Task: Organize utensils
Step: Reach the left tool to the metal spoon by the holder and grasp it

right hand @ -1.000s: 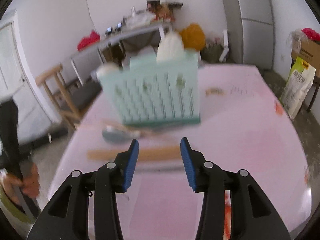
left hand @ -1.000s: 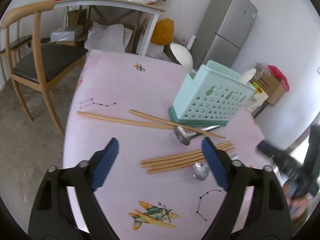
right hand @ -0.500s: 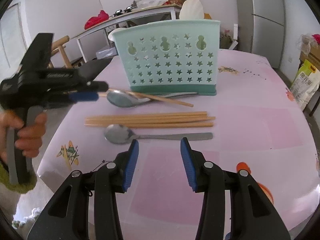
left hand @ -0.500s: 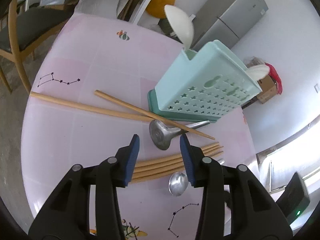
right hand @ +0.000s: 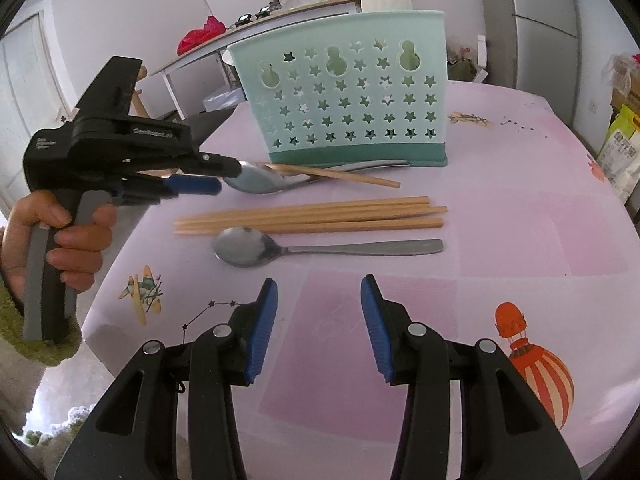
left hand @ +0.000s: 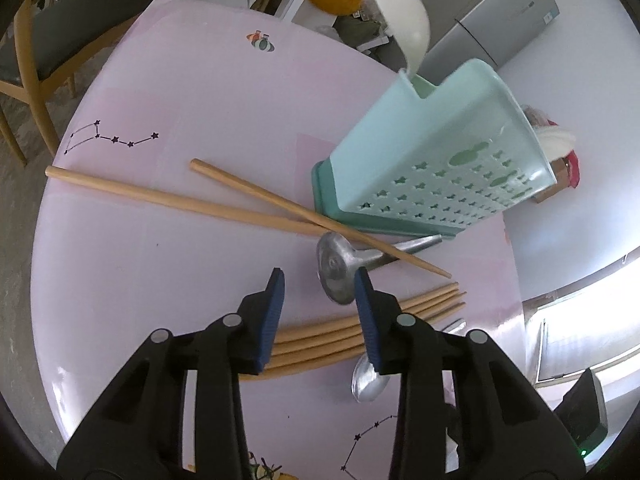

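A mint-green utensil basket (right hand: 340, 100) stands on the pink table (right hand: 520, 220), with a white spoon (left hand: 400, 32) in it; the basket also shows in the left wrist view (left hand: 440, 168). In front of it lie a metal spoon (left hand: 336, 276) under a single chopstick (left hand: 312, 216), a bundle of chopsticks (right hand: 312, 216), and a second metal spoon (right hand: 320, 248). My left gripper (left hand: 318, 280) is open, its tips just beside the first spoon's bowl; it also shows in the right wrist view (right hand: 224, 180). My right gripper (right hand: 316, 292) is open and empty, short of the second spoon.
A long wooden stick (left hand: 180, 200) lies across the table's left side. A wooden chair (left hand: 36, 52) stands beyond the table. A cluttered white desk (right hand: 280, 12) and a grey refrigerator (left hand: 492, 8) stand at the back.
My left gripper has narrowed its opening and moved forward and down toward the metal spoon by the basket. The right gripper has steadied in front of the second spoon.
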`<action>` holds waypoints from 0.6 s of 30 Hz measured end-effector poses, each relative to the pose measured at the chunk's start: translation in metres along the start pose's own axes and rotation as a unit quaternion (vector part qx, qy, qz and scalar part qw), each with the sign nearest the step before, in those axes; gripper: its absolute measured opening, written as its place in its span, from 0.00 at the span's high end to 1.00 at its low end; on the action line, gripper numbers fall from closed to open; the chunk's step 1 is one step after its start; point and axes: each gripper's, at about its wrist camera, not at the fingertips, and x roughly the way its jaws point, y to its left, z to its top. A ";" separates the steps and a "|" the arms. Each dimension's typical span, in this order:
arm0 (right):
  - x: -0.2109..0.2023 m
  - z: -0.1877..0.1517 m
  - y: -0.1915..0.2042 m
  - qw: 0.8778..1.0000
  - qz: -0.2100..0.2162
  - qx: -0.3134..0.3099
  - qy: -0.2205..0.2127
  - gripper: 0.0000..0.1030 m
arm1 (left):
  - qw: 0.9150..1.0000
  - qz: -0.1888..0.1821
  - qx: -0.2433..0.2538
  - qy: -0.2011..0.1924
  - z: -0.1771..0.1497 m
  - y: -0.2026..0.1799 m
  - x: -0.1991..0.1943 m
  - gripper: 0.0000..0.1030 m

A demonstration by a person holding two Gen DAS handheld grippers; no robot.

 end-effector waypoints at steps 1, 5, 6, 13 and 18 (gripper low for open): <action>0.000 0.000 0.000 1.000 0.002 0.002 0.000 0.59 | 1.000 -0.002 -0.003 0.000 0.002 0.001 0.002 0.70; -0.001 -0.001 -0.003 1.000 0.006 0.009 -0.002 0.59 | 1.000 -0.001 -0.017 0.004 0.007 0.006 0.009 0.71; -0.001 -0.001 -0.003 1.000 0.007 0.010 -0.002 0.59 | 1.000 0.000 -0.019 0.005 0.008 0.007 0.010 0.71; 0.000 -0.002 -0.004 1.000 0.012 0.014 0.000 0.59 | 1.000 0.005 -0.027 -0.001 0.012 0.011 0.016 0.72; 0.002 -0.002 -0.006 1.000 0.013 0.019 0.004 0.59 | 1.000 0.016 -0.004 -0.006 0.011 0.003 0.020 0.75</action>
